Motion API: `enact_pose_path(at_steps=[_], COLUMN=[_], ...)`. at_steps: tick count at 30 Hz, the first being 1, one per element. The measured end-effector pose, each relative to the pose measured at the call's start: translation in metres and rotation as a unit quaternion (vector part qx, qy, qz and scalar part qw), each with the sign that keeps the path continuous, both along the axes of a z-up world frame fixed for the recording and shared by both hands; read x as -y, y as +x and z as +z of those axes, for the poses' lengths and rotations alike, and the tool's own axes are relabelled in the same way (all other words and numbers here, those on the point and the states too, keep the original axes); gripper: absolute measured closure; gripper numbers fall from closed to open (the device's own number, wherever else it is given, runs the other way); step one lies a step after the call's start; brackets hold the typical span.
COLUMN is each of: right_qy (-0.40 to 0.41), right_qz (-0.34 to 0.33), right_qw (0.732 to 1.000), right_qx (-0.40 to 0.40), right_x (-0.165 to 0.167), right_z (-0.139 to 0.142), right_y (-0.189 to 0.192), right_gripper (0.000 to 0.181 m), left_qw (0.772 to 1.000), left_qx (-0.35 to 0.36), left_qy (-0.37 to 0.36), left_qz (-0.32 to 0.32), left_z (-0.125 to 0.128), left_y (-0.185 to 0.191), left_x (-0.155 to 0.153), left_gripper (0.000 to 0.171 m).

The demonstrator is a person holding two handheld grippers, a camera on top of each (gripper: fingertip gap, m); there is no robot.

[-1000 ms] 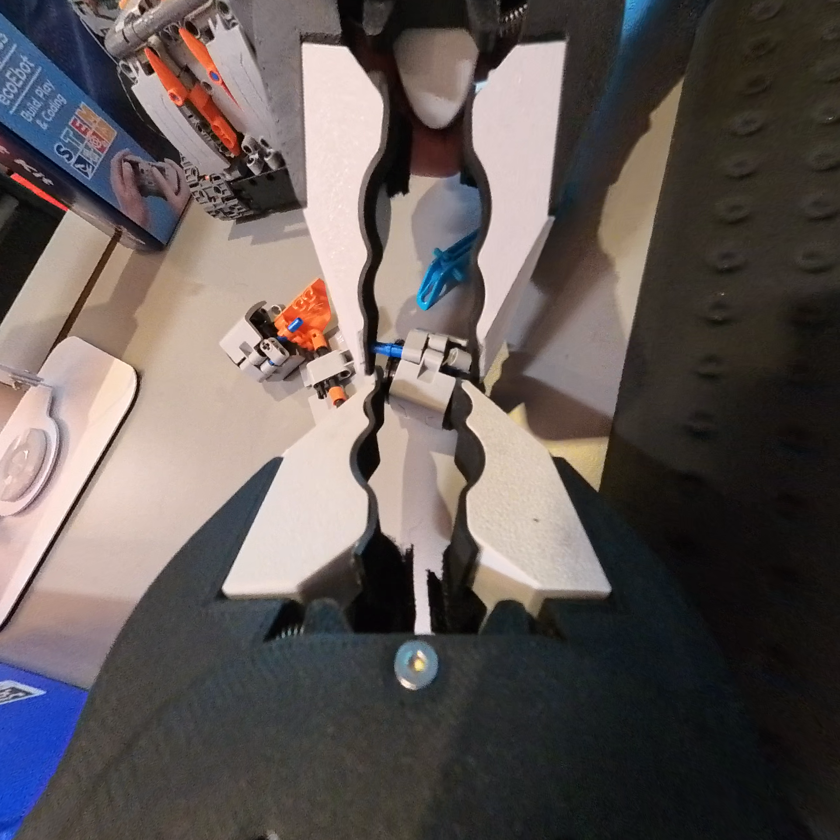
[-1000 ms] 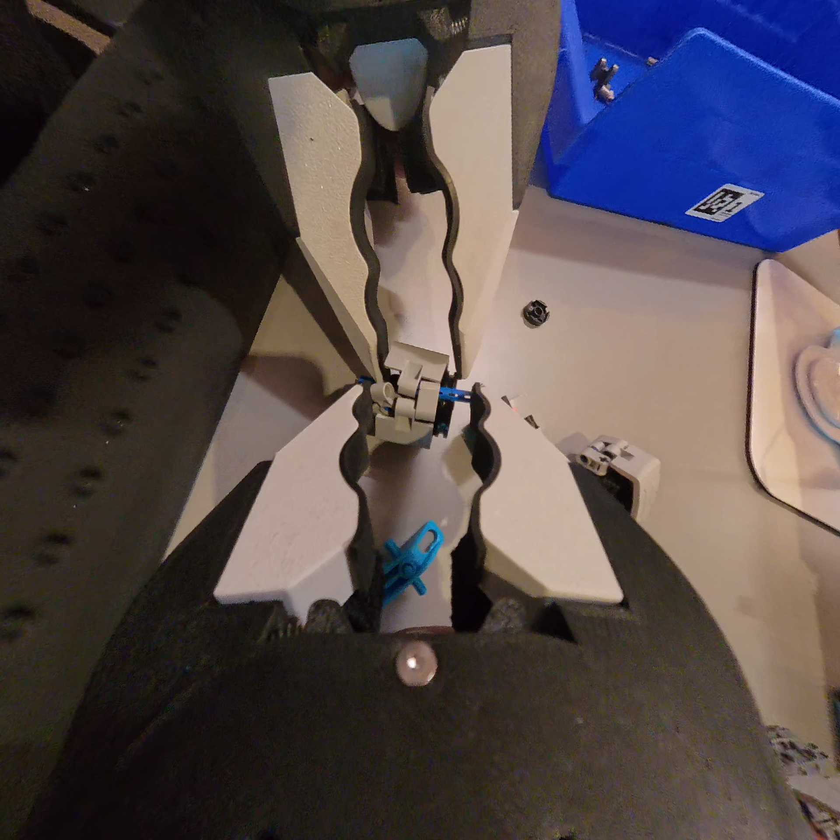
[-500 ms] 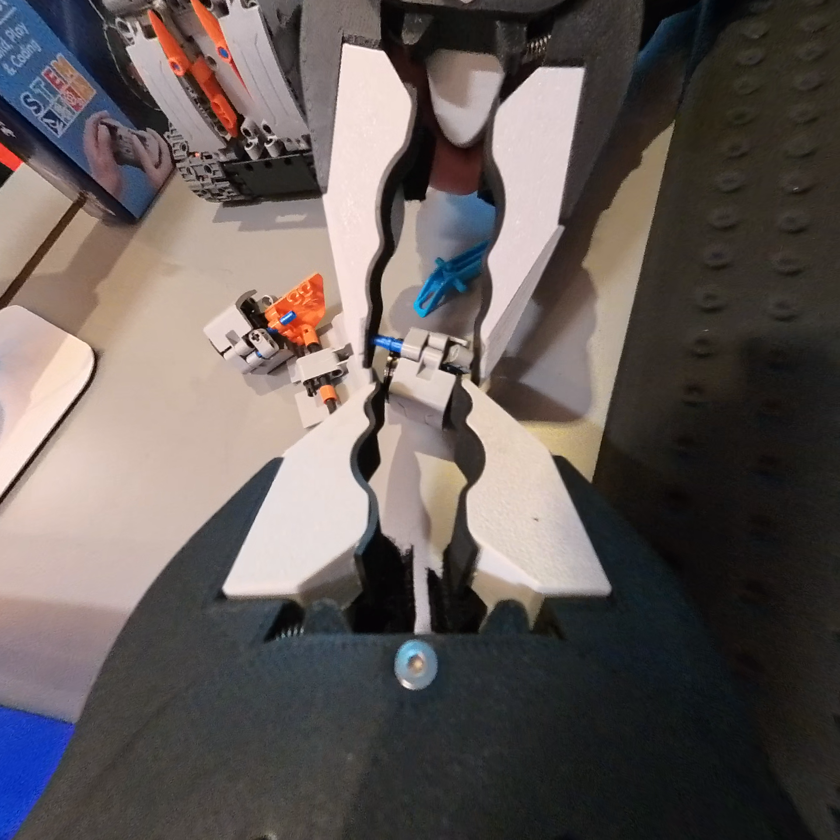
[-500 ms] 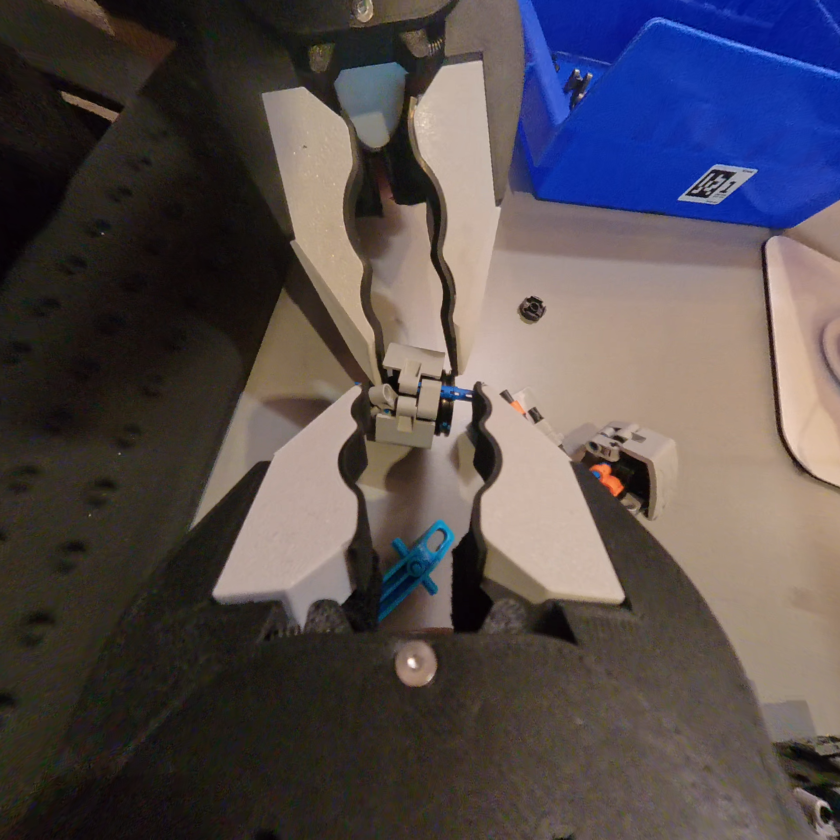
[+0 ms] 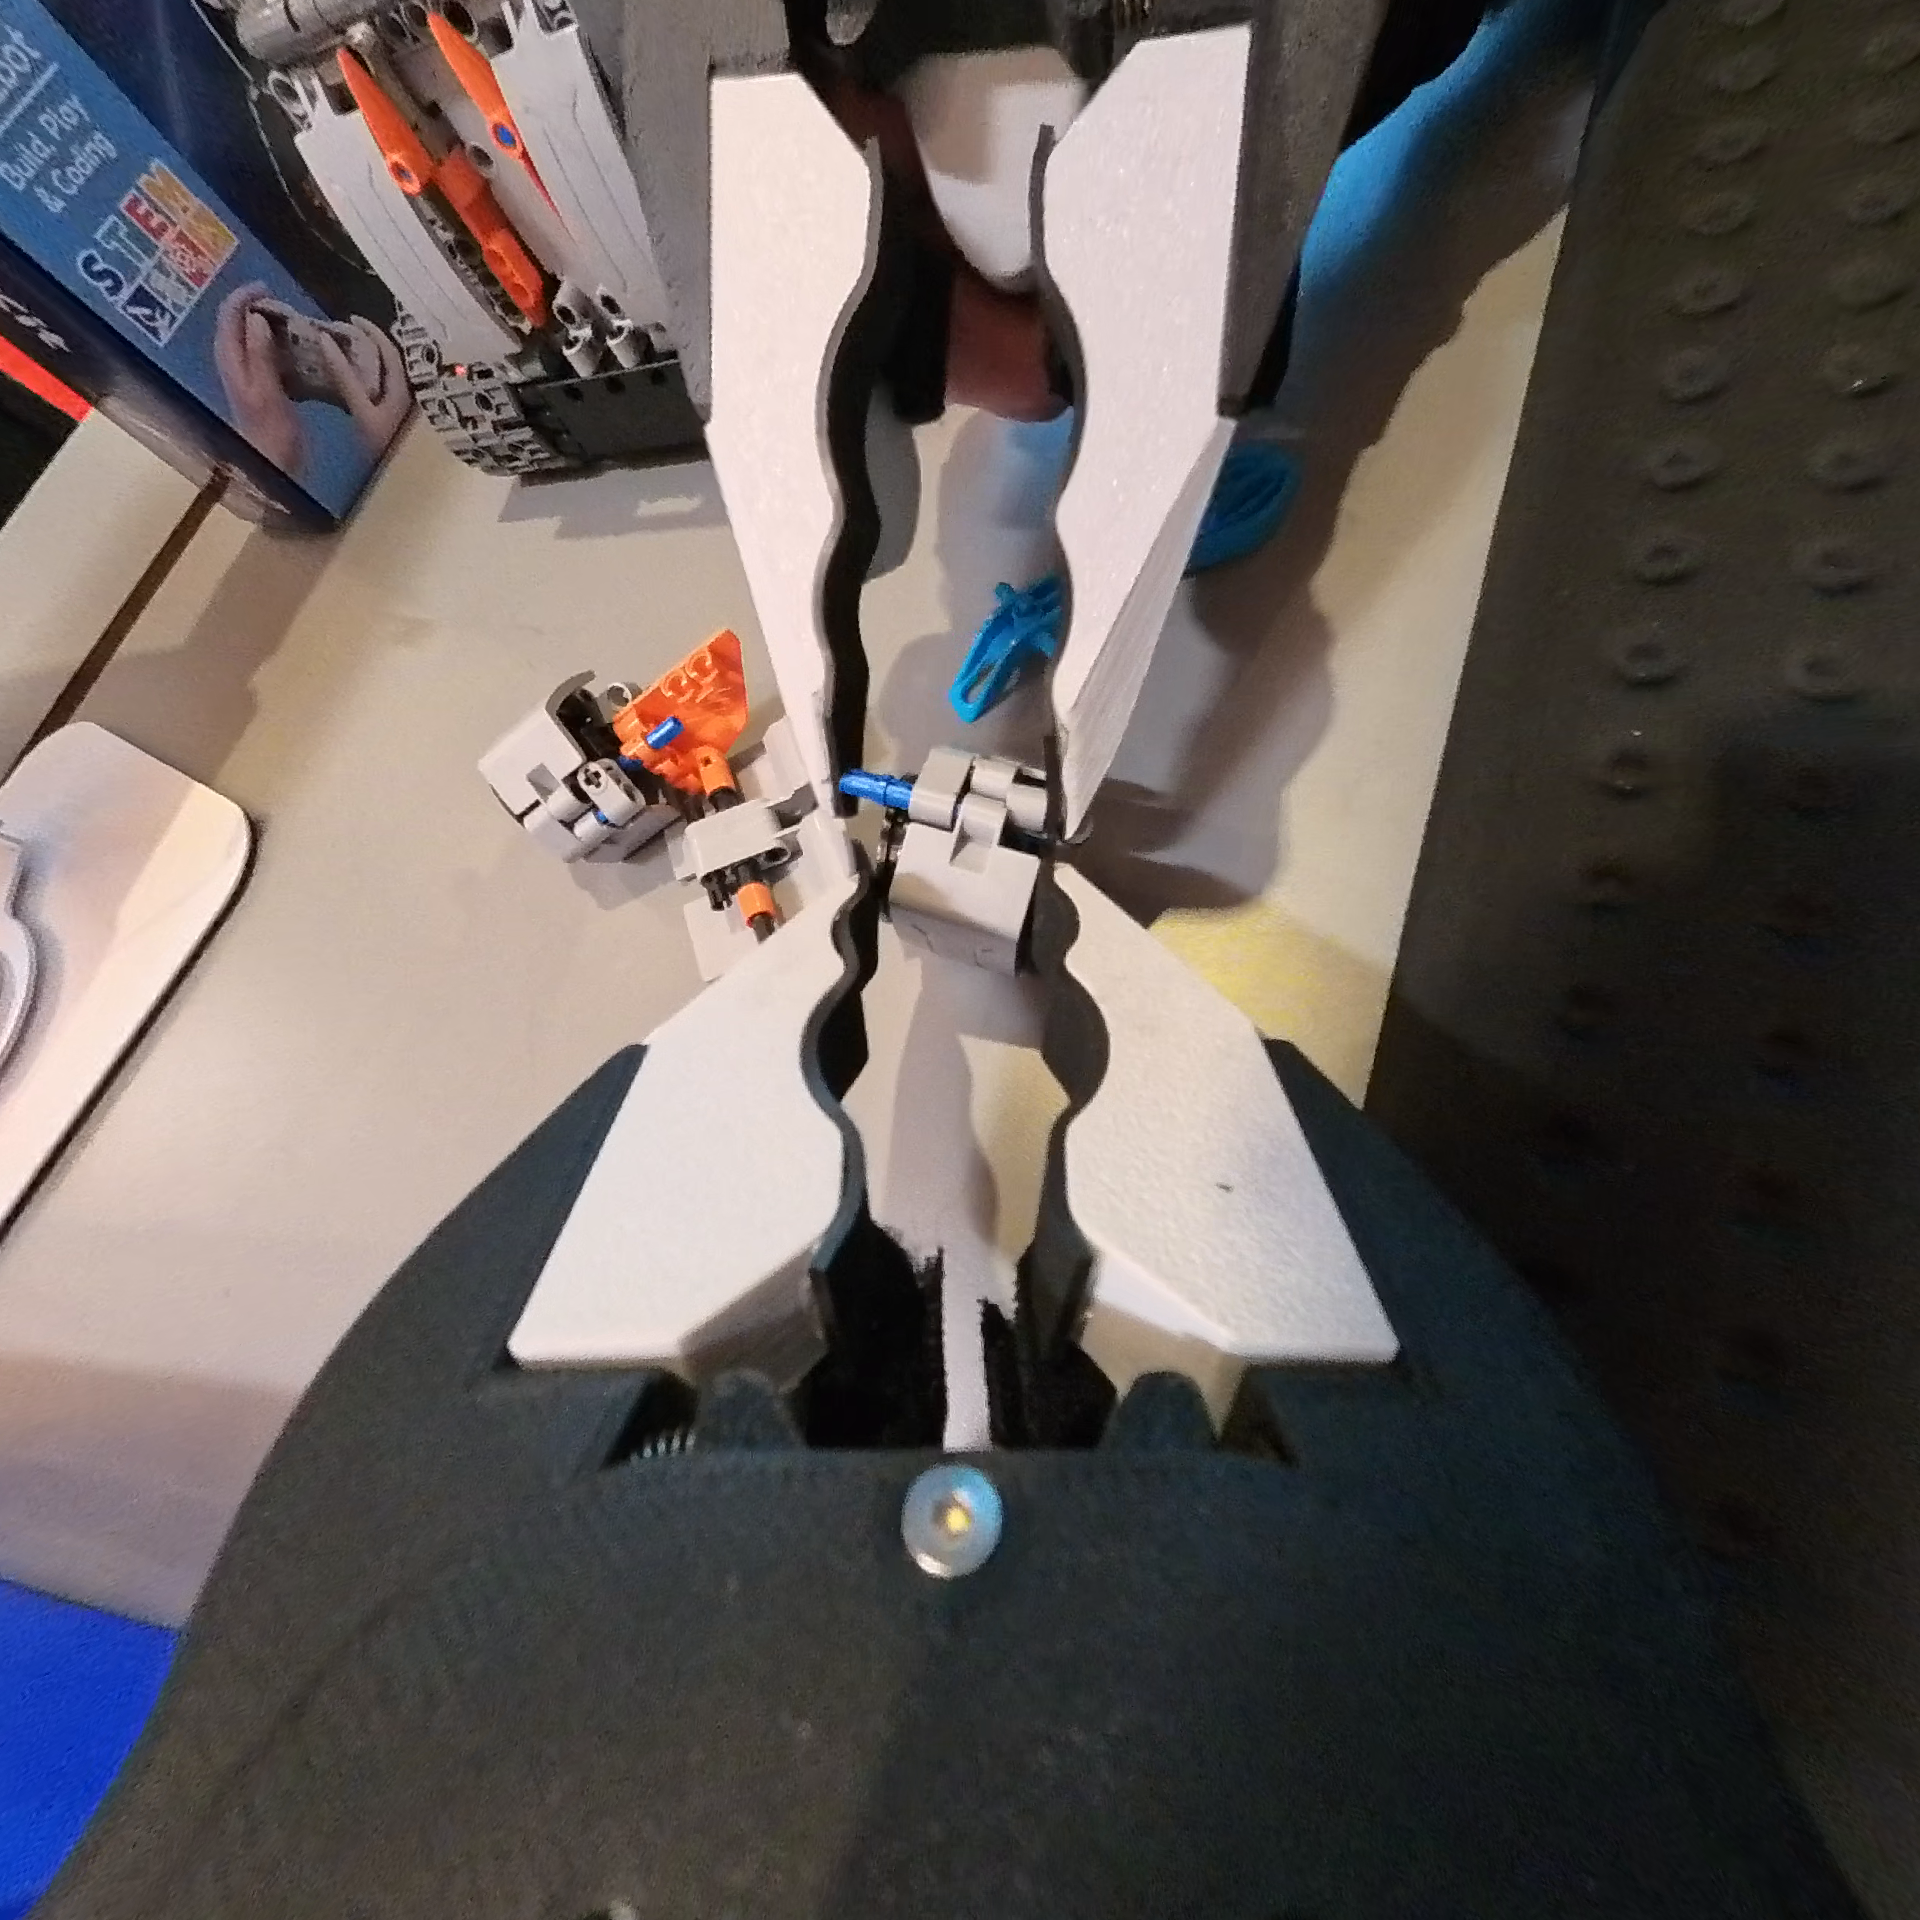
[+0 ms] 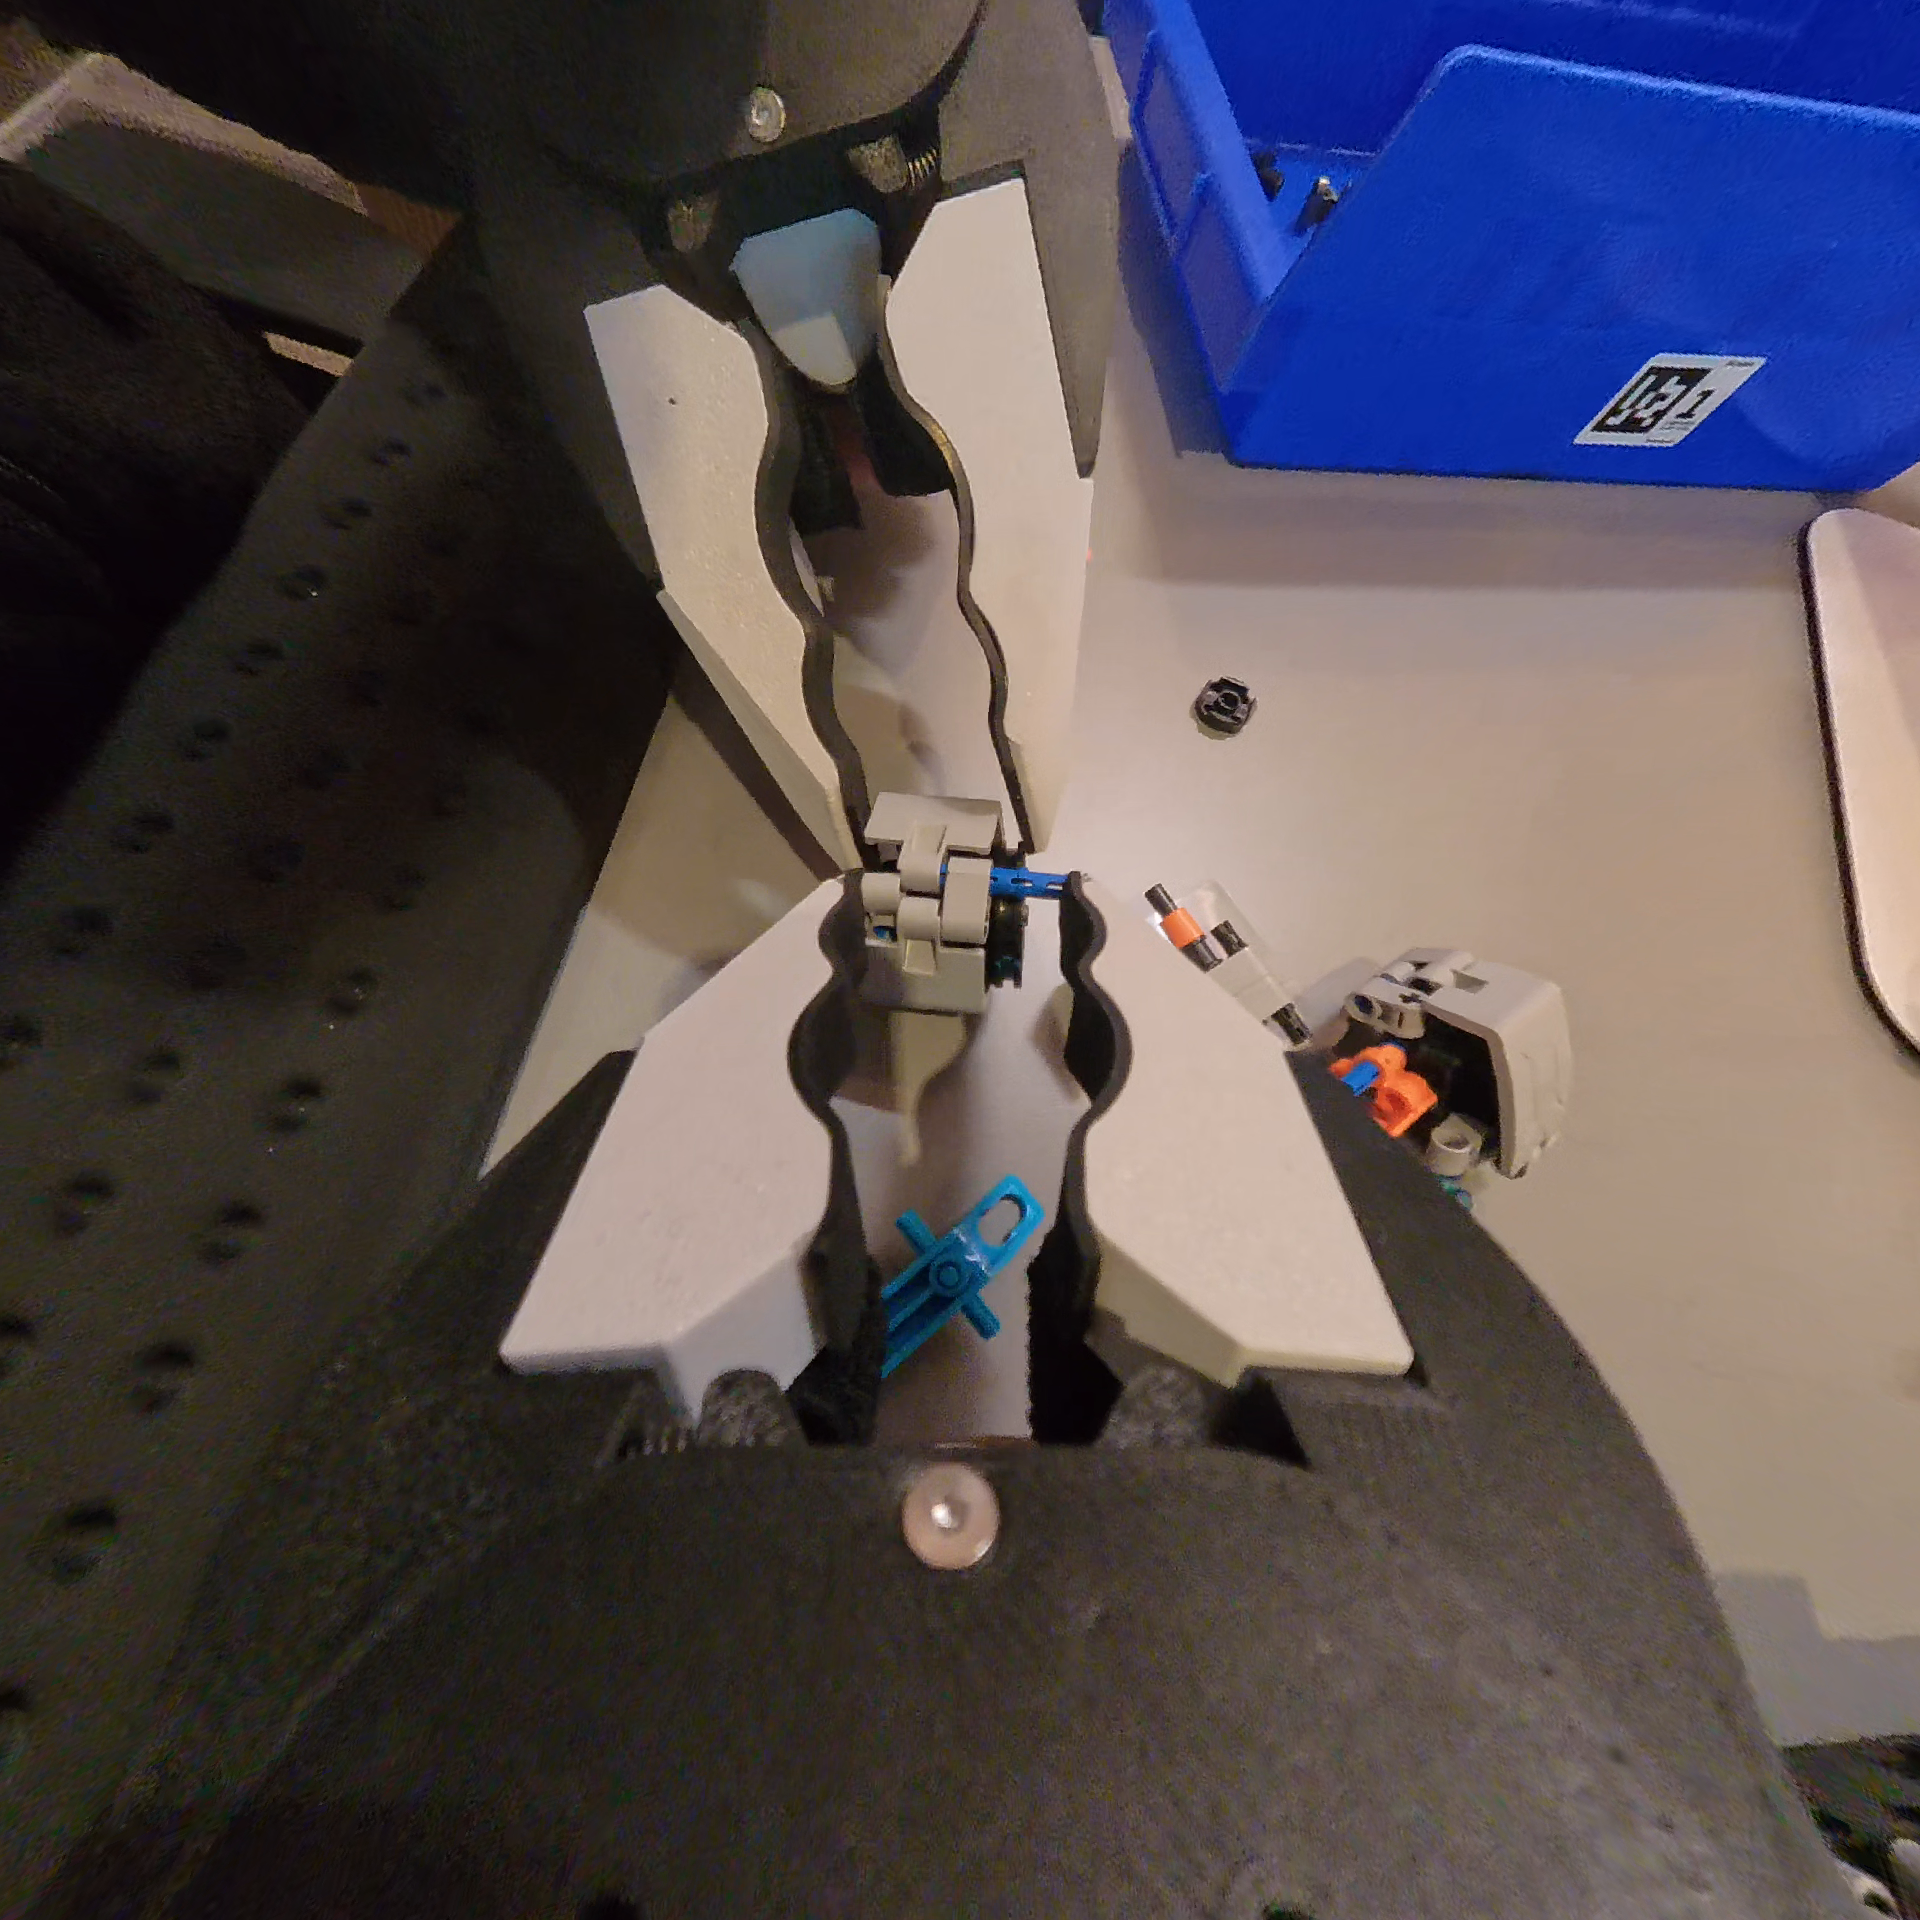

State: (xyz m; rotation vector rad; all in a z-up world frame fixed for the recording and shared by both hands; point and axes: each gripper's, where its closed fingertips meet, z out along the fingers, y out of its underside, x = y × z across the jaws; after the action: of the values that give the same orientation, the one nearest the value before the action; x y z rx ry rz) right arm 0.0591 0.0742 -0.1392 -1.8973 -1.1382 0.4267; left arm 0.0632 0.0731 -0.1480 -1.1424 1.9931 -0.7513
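- Bare table (image 6: 1455, 790) lies open ahead, apart from a small black piece (image 6: 1226, 707).
- A dark perforated panel (image 6: 260, 935) walls one side.
- Blue bin (image 6: 1558, 260) blocks the far edge.
- Loose grey-orange brick cluster (image 5: 634, 790) clutters the left.

blue bin (image 6: 1558, 312) cropped, white tray (image 6: 1870, 748) partly out

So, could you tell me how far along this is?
Seemingly done: a grey-and-orange subassembly lies on the table. In hand: left gripper and right gripper clamp the grey assembly, its blue pin protruding. Left: blue piece and black ring lie loose.
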Motion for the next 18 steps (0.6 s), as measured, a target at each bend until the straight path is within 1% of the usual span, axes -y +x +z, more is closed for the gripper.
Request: enact_pose_path(at_steps=[6,9,13,15,18], right_qy=[-0.013,-0.015,-0.012,-0.009,-0.004], right_qz=[-0.001,0.015,0.019,0.021,0.023], right_qw=[1.000,1.000,1.000,1.000,1.000], right_qx=[-0.014,-0.008,0.003,0.003,0.009], right_x=[-0.0012,0.0018,0.0010,0.0017,0.0027], right_z=[-0.0004,-0.0011,-0.0014,-0.0015,-0.0014], right_y=[0.0012,0.0003,0.0027,0.0009,-0.0002], right_gripper=[0.146,0.146,0.146,0.146,0.146], left_qw=[1.000,1.000,0.998,0.998,0.999], left_qx=[0.000,0.003,0.014,0.014,0.011], left_qy=[-0.022,-0.027,-0.055,-0.045,-0.042], left_qz=[0.003,-0.014,-0.031,-0.028,-0.031], left_z=[0.0001,0.0018,0.0085,0.0076,0.0060], left_y=[0.0007,-0.0022,-0.0055,-0.0046,-0.0042], left_x=[-0.0010,0.0021,0.0062,0.0046,0.0060], left_gripper=[0.144,0.143,0.142,0.147,0.147])
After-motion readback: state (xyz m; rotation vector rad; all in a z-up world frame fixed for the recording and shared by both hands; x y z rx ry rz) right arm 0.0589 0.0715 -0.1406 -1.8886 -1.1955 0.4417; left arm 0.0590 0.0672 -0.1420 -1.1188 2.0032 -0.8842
